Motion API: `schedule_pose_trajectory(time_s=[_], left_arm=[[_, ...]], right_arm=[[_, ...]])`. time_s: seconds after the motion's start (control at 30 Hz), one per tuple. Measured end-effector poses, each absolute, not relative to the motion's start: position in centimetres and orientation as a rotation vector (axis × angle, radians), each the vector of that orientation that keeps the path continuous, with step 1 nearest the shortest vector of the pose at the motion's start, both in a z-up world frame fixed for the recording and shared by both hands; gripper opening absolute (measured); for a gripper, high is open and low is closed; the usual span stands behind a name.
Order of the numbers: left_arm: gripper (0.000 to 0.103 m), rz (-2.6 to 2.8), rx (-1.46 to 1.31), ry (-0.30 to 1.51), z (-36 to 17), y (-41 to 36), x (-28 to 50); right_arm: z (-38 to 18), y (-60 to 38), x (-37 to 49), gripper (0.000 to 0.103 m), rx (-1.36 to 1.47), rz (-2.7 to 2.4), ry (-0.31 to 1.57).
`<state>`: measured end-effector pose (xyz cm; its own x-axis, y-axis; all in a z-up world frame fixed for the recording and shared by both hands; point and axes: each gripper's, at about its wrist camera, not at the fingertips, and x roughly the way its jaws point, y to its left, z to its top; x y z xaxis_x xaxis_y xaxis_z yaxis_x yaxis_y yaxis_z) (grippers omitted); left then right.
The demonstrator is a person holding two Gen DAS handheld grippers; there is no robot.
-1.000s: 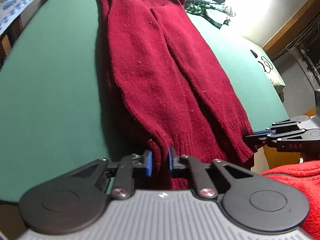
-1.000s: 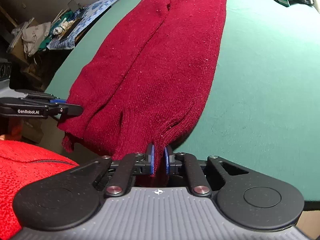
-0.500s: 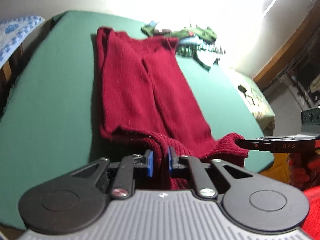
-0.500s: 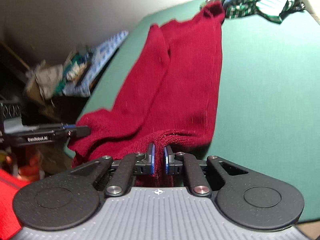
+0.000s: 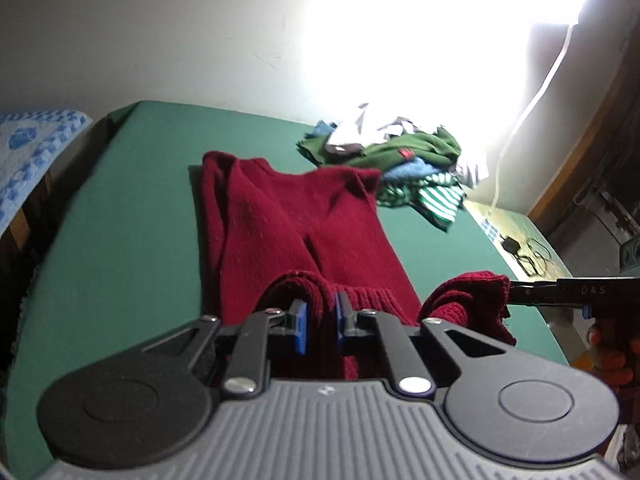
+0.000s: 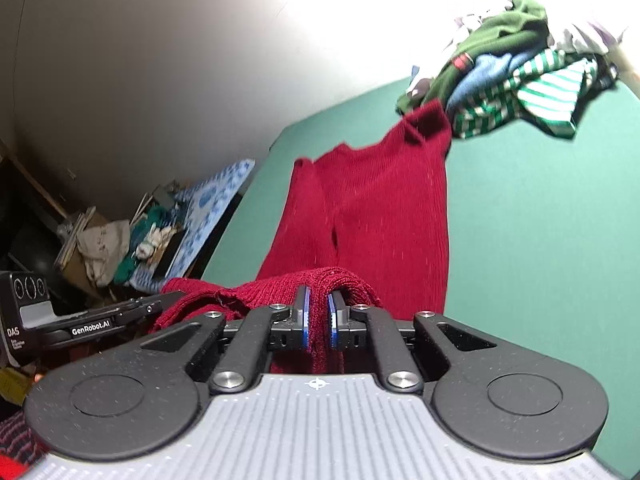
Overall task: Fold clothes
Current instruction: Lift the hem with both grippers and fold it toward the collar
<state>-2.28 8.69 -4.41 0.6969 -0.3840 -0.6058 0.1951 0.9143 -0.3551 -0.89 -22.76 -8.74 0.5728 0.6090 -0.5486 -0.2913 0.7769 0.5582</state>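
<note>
Both tongs point(image 5: 319, 322) point(image 6: 318, 322) clamped on dark-red knit sweater's point(image 5: 296, 224) raised ribbed hem.

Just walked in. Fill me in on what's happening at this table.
A person with a gripper in each hand is folding a red sweater on the green table. The left gripper and right gripper are each shut on the ribbed hem, one corner apiece, and hold it lifted off the table while the rest lies flat toward the far end. A pile of clothes sits beyond the sweater's collar.
</note>
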Motion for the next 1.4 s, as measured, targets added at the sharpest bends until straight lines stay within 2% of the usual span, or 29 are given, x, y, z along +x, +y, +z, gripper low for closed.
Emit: schedule_pose_trajectory(time_s=[0.43, 0.73, 1.4], left_arm=[[0.008, -0.279, -0.299, 0.800, -7.6, 8.5, 4.1], [0.008, -0.265, -0.272, 0.860, -9.3, 7.9, 7.6], [0.008, -0.209, -0.282, 0.854, -8.4, 8.5, 7.0]], right_arm=[[-11.9, -22.0, 4.9, 0.010, 0.483, 0.458, 0.827], [-12.8, -20.9, 6.7, 0.010, 0.392, 0.389, 0.847], [-13.0, -19.6, 7.8, 0.010, 0.366, 0.387, 0.820]])
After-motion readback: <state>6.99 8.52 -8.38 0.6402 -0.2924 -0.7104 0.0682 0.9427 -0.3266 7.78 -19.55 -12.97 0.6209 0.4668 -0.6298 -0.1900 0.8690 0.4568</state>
